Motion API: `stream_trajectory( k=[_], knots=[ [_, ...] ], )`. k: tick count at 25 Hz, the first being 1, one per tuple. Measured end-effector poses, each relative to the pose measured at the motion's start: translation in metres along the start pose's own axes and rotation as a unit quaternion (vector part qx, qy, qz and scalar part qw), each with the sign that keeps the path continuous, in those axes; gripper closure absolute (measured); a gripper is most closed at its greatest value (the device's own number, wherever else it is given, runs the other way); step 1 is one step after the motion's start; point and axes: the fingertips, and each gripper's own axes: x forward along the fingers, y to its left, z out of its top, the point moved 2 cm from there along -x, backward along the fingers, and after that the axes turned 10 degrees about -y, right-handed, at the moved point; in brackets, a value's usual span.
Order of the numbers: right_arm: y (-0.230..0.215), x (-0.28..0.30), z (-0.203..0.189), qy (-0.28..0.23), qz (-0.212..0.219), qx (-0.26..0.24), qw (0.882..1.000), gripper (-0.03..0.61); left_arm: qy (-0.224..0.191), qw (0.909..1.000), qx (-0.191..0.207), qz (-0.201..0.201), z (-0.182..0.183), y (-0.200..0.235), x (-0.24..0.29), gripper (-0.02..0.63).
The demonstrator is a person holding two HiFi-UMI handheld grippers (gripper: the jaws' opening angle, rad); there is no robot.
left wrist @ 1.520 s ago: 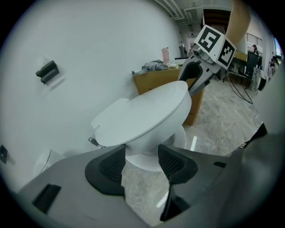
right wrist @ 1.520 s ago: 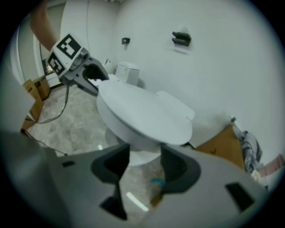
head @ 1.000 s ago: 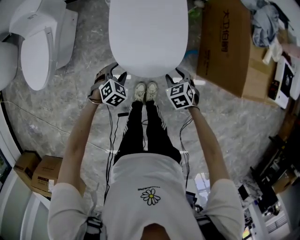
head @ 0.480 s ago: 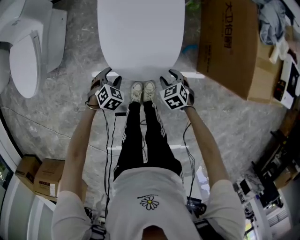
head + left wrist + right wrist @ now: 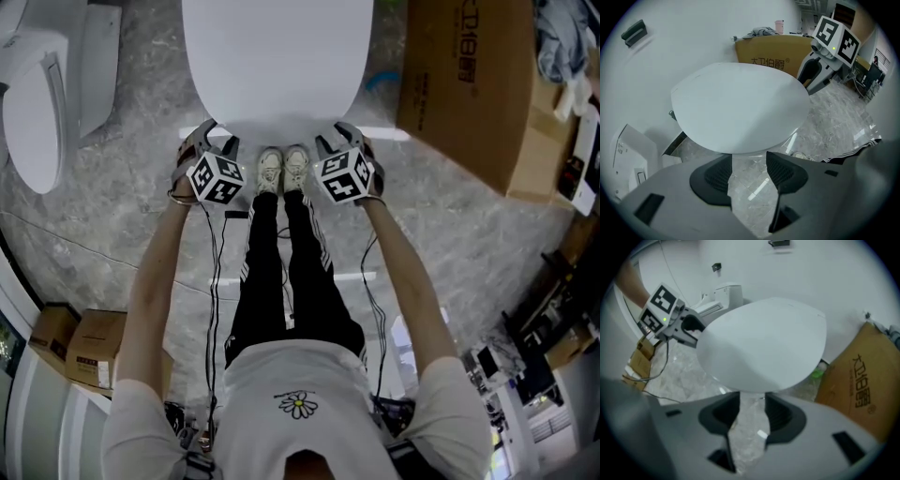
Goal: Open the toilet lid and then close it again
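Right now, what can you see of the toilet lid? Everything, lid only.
The toilet lid is a plain white oval, smooth and faintly glossy like plastic, with no print or handle showing. It lies down flat, closed, its rounded front edge facing the grippers. The left gripper and right gripper sit at that edge, fingers apart with only floor between them. Whether they touch the rim cannot be told.

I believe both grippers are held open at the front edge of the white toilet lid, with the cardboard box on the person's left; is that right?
Not quite: the cardboard box is on the person's right, as the head view shows. The left gripper and right gripper are indeed open at the front edge of the toilet lid.
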Motion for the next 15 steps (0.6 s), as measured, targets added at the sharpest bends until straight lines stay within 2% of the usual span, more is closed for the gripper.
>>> stream_trajectory(
  k=[5, 11, 15],
  knots=[
    [-0.002, 0.002, -0.001, -0.003, -0.002, -0.008, 1.000, 0.402, -0.002, 0.9998, 0.021, -0.002, -0.001, 0.001, 0.003, 0.368],
    [0.001, -0.005, 0.000, 0.020, -0.003, -0.009, 1.000, 0.400, 0.007, 0.9992, 0.039, -0.012, -0.001, 0.002, -0.005, 0.371],
    [-0.005, -0.023, 0.009, 0.016, -0.013, 0.003, 1.000, 0.400, -0.007, 0.9996, 0.028, 0.008, 0.007, 0.018, -0.024, 0.371]
  ],
)
